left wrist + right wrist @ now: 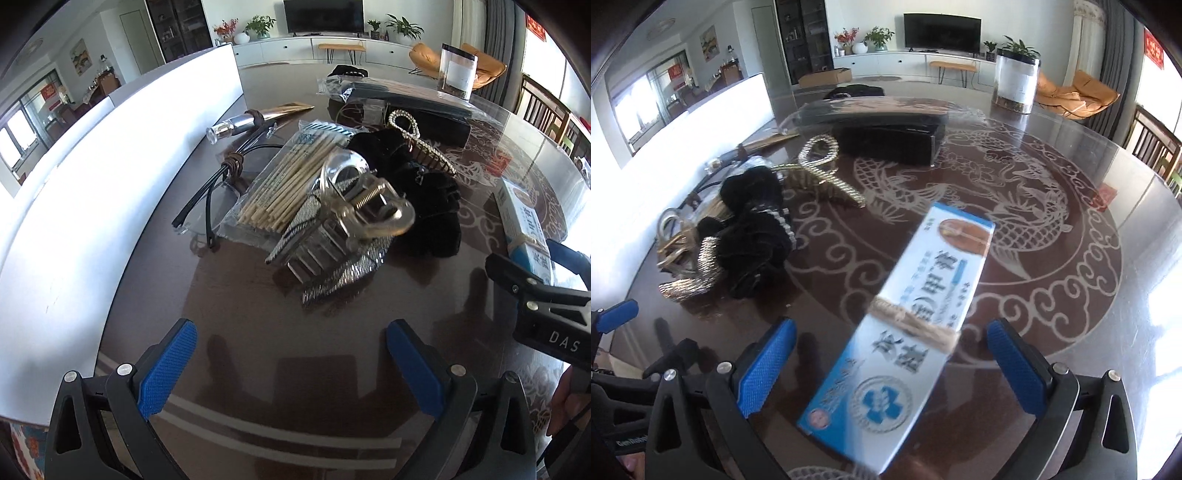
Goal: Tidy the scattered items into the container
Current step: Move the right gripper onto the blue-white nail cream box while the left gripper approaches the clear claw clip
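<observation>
A pile of small items lies on the dark table: a clear hair claw clip (pixel 354 206), a bag of cotton swabs (pixel 291 177), a black scrunchie (pixel 417 184), glasses (pixel 218 192) and a pearl hair comb (pixel 424 147). My left gripper (pixel 291 369) is open and empty, just short of the pile. A long white and blue box (pixel 905 332) tied with twine lies on the table between the open jaws of my right gripper (pixel 890 365); the pads are apart from it. The white container (pixel 110 166) stands along the left.
A black box (pixel 886 136) under a plastic-wrapped pack sits at the back of the table. A clear jar (pixel 1015 81) stands far right. The right gripper body (pixel 543 310) shows at the left wrist view's right edge. A metal tube (pixel 236 123) lies by the container.
</observation>
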Motion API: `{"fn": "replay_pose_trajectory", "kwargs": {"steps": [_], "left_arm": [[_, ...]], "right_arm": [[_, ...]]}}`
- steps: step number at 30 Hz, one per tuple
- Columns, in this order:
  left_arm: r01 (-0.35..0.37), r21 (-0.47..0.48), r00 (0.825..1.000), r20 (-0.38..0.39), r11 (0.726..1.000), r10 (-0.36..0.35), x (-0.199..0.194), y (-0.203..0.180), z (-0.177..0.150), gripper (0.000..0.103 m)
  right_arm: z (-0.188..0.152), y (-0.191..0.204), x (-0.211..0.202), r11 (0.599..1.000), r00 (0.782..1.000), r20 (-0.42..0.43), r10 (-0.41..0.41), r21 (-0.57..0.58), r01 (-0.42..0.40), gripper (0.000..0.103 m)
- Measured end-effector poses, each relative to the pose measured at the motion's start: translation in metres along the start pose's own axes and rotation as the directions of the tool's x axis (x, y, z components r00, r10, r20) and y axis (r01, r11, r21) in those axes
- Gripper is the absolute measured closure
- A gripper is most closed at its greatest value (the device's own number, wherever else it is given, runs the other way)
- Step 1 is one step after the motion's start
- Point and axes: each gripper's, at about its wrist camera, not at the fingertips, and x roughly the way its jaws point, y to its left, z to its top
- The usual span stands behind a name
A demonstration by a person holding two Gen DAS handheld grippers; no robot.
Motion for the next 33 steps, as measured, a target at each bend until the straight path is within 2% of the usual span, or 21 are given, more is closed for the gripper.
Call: {"fn": "replay_pose_trajectory", "kwargs": {"steps": [5,10,14,23,33], "left_arm": [[0.009,0.0,1.0,-0.017,1.0,-0.009,0.012,-0.002,0.022,0.0],[0.08,-0.07,0.996,-0.032,0.994,-0.082,0.03,0.006,0.043,0.0],[0.078,-0.066,0.997,-0.005,0.995,-0.079,0.037,0.005,0.053,0.0],[0.077,-0.068,0.996,0.052,0.995,-0.074,0.046,0.005,0.067,0.0],[0.076,-0.076,0.996,0.058,0.994,-0.072,0.045,0.006,0.065,0.0]], "right_arm": [[0.008,-0.017,0.006,0.999,0.999,0.004,-0.038,-0.001,0.038,0.0],[0.024,-0.037,0.017,0.998,0.998,0.007,-0.062,0.03,0.061,0.0],[0.034,-0.044,0.022,0.999,0.999,0.01,-0.044,0.006,0.044,0.0],[0.033,-0.044,0.021,0.999,0.999,0.013,-0.043,0.003,0.043,0.0],[0.033,-0.044,0.021,0.999,0.999,0.013,-0.043,0.002,0.043,0.0]]}}
